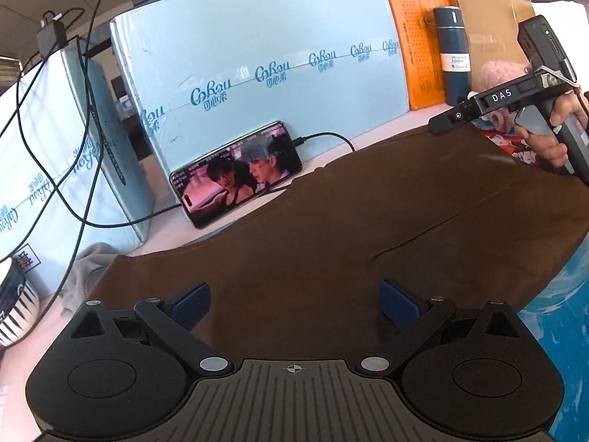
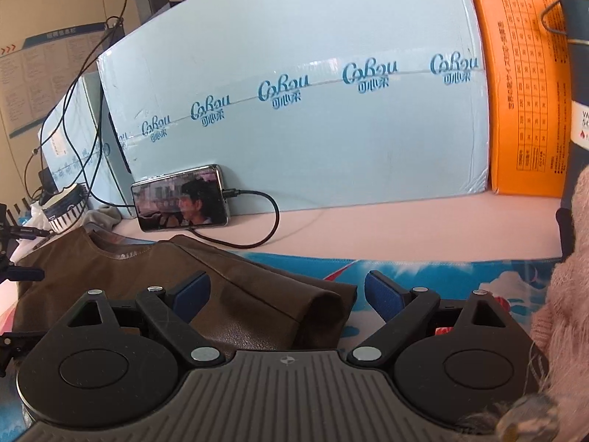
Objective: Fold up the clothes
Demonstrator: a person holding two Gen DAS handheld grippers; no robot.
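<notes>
A brown garment [image 1: 368, 228] lies spread on the table; in the right wrist view [image 2: 206, 287] its neckline faces the far side and a folded sleeve edge lies at the right. My left gripper [image 1: 294, 302] is open, its blue pads wide apart just above the brown cloth, holding nothing. My right gripper [image 2: 287, 294] is open over the garment's right edge, also empty. In the left wrist view the right gripper [image 1: 452, 119] shows at the garment's far right corner, held by a hand.
A phone [image 1: 235, 173] playing video leans on a light blue box [image 1: 257, 55], with a charging cable. An orange box [image 2: 522, 92] and dark flask [image 1: 451, 55] stand at the right. A pink fluffy item [image 2: 567, 287], a grey cloth [image 1: 88, 265], a striped cup [image 2: 66, 206], a blue printed mat [image 2: 441, 276].
</notes>
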